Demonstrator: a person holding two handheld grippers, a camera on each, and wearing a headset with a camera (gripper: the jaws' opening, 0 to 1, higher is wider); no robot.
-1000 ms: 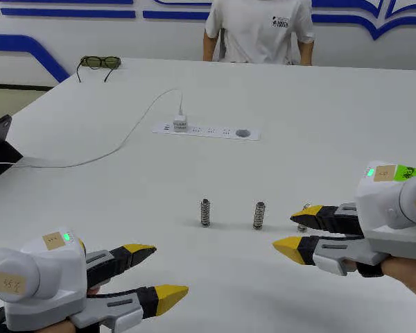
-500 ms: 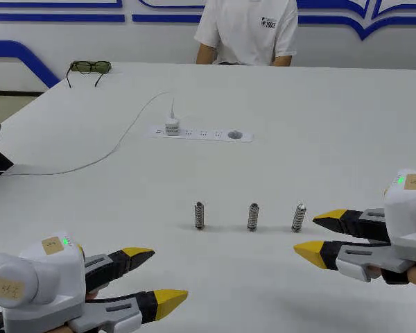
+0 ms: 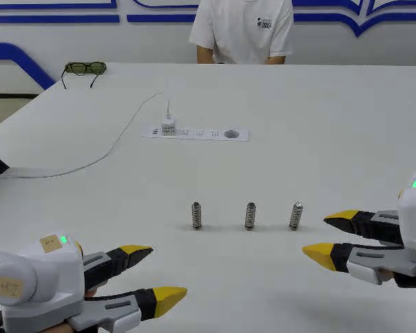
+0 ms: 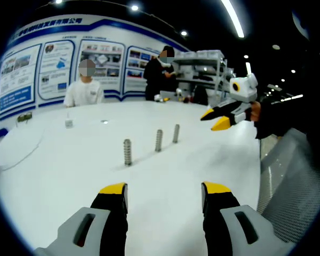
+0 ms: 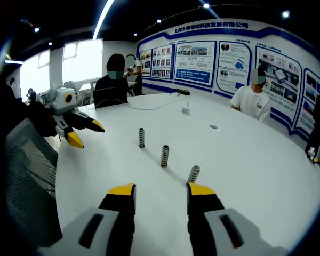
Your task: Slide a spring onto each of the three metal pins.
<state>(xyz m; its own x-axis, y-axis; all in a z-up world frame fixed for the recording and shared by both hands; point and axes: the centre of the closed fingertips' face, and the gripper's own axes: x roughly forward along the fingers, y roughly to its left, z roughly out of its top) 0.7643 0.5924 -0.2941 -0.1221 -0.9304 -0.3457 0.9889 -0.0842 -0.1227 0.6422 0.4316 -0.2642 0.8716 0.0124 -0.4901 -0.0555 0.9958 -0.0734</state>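
Nearest, the left gripper [image 3: 156, 272] hovered low over the white table [image 3: 333, 118], its yellow-tipped jaws apart and empty. The right gripper [image 3: 328, 234] hung at the right, its jaws likewise spread and holding nothing. Beyond them stood an upright row: the left spring [image 3: 196, 216], the middle spring [image 3: 250, 216] and the right spring [image 3: 296, 216]. The right spring stood near the right gripper's tips, not touching; the left gripper was well apart from the row. Farther back lay a power strip [image 3: 201, 132] with a charger [image 3: 168, 126] plugged in and a cable [image 3: 111, 150] trailing left. Past those were glasses [image 3: 83, 68], a seated person [image 3: 241, 31] and a blue-banded wall [image 3: 48, 19].
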